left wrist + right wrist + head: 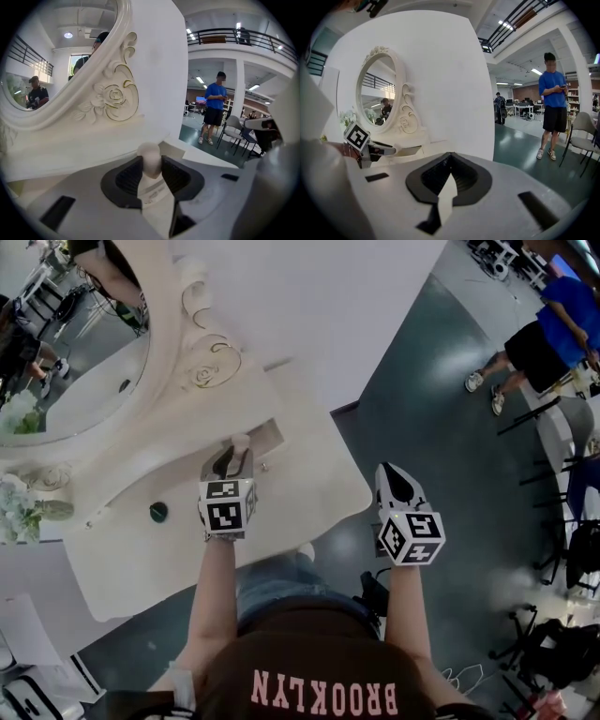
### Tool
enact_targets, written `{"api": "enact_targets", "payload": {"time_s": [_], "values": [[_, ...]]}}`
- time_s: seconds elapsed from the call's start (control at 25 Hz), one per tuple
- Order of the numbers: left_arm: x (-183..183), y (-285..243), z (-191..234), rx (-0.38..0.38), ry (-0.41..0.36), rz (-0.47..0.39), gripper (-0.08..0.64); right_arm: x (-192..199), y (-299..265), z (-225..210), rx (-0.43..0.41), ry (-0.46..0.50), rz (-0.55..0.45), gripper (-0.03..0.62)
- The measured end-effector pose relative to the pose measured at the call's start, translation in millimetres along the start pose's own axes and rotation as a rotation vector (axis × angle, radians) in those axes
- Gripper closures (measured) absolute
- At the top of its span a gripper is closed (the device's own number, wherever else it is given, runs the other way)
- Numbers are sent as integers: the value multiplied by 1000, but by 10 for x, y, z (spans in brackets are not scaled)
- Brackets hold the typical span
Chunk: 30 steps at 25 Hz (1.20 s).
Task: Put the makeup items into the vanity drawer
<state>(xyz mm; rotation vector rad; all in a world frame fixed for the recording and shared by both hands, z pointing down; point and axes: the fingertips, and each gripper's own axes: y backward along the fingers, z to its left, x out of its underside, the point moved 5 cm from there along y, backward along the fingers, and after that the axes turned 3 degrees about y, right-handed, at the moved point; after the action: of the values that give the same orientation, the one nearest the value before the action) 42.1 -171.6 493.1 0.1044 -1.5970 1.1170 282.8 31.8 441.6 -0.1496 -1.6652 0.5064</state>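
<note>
- White vanity table stands against a pale wall on a dark grey-green floor, with an ornate oval mirror at its back.
- A small drawer in the raised ledge under the mirror is open.
- The left gripper is over the tabletop, its jaws clamped on a makeup item, a pale tube with a rounded tip.
- The tip pokes out past the jaws, just beside the drawer's opening and not inside it.
- The right gripper hangs over the floor beyond the table's right edge, jaws closed together with nothing between them.
- A small dark round object lies on the tabletop to the left, near pale flowers.
- A person in a blue top stands well off across the floor.
</note>
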Motion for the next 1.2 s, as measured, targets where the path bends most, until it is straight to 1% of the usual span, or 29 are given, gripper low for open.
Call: {"api": "enact_targets", "payload": {"time_s": [0.16,0.32,0.44,0.56,0.8,1.0,1.2], "values": [[70,-79,9,-12,-6,27,429,26,-28,-14,-1,2,15,594],[78,-109,20,-15,6,25,421,38,-63,-17,-9,-2,22,594],[71,-96,36,-22,7,30,379,46,-82,-23,-17,-8,22,594],[85,-51,54,-38,0,37,373,46,-106,-14,-33,-15,15,594],[115,145,110,-91,12,16,374,-17,-156,58,-97,-24,-23,594],[197,404,202,-150,45,-17,373,-51,-153,183,-157,-11,-42,594],[305,654,342,-210,93,-48,373,-72,-148,324,-210,8,-51,594]]}}
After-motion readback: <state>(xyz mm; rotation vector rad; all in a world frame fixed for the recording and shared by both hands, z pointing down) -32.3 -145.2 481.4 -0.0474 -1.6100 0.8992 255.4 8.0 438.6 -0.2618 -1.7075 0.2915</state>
